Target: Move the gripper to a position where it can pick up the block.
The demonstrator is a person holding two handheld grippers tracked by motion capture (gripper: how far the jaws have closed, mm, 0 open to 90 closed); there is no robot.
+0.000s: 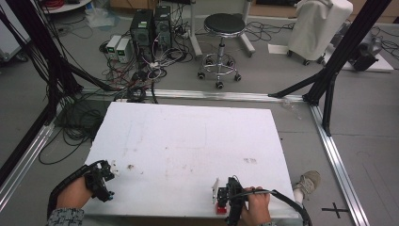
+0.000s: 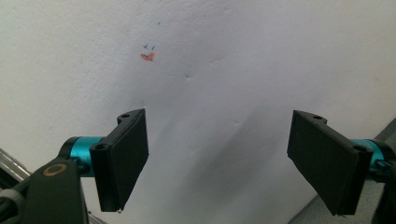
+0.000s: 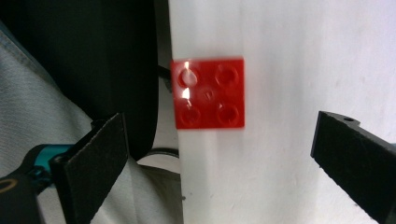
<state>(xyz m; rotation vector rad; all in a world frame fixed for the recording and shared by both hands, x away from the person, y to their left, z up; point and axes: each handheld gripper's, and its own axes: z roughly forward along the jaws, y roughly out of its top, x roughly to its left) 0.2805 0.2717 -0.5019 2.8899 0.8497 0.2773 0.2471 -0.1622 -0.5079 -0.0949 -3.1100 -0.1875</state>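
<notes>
Right at the counter's [image 1: 188,141] near edge, towards its right corner, lies a red brick [image 3: 208,93], studs up. Over it hang the right tongs [image 3: 224,158], spread wide and holding nothing. Near the left edge the left tongs [image 2: 217,161] gape wide above bare counter.

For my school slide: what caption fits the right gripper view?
Open tongs hover over a red four-stud brick at the white table's edge.

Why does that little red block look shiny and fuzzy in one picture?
In the right gripper view, lamp glare puts white spots on the red four-stud plastic brick, and its edges are slightly blurred; in the high view it is tiny under the right gripper.
</notes>
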